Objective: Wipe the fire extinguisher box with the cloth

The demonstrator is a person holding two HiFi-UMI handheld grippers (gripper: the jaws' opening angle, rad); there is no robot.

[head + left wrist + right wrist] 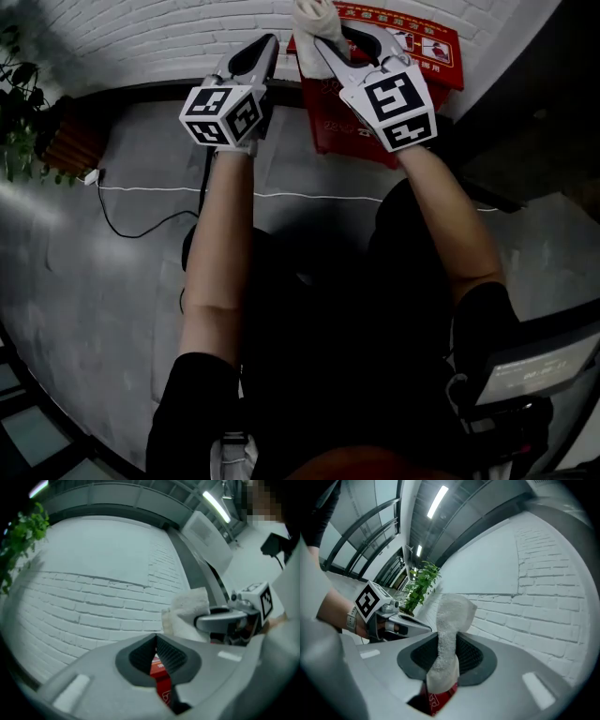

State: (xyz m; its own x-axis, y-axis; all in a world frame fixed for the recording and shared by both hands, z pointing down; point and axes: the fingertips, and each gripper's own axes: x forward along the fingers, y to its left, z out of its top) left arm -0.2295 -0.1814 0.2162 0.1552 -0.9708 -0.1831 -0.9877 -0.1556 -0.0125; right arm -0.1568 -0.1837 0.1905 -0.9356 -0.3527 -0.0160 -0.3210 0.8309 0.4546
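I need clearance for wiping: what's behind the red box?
A white brick wall is behind the box. The cloth and the right gripper cover the box's top edge, so whether the box touches the wall cannot be seen.

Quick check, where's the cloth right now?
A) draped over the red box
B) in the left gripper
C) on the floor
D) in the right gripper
D: the right gripper has its jaws clamped on the white cloth, while the left gripper is shut on nothing.

Hand-held grippers: left (156, 644) closed, right (446, 651) clamping cloth (452, 611).
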